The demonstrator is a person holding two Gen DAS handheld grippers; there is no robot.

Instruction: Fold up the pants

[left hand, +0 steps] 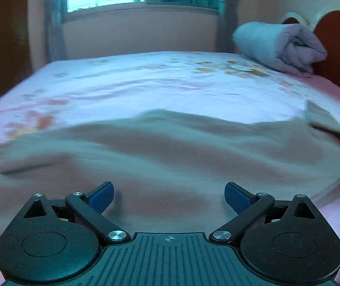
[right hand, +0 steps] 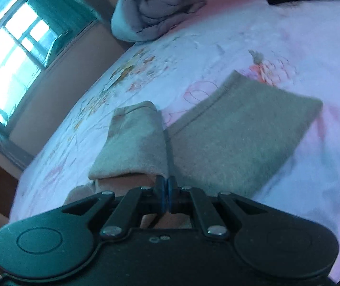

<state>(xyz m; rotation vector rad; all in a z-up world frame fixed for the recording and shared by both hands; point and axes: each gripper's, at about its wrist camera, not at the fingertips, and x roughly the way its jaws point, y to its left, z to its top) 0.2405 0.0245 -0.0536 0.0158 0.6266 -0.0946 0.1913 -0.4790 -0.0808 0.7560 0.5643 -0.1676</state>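
The left tongs (left hand: 169, 196) stand wide apart with nothing between the blue pads (left hand: 102, 196), low over the beige pants (left hand: 170, 147). The pants lie spread across the near part of the bed (left hand: 146, 78), on a pale sheet with flower print. The right tongs (right hand: 165, 190) are pressed together, and a thin fold of the pants (right hand: 131, 143) is pinched between them; one part of the cloth stands up from the sheet just beside the flat part. A rolled grey blanket (left hand: 282, 45) lies at the head of the bed, well apart from the pants. The left view is blurred.
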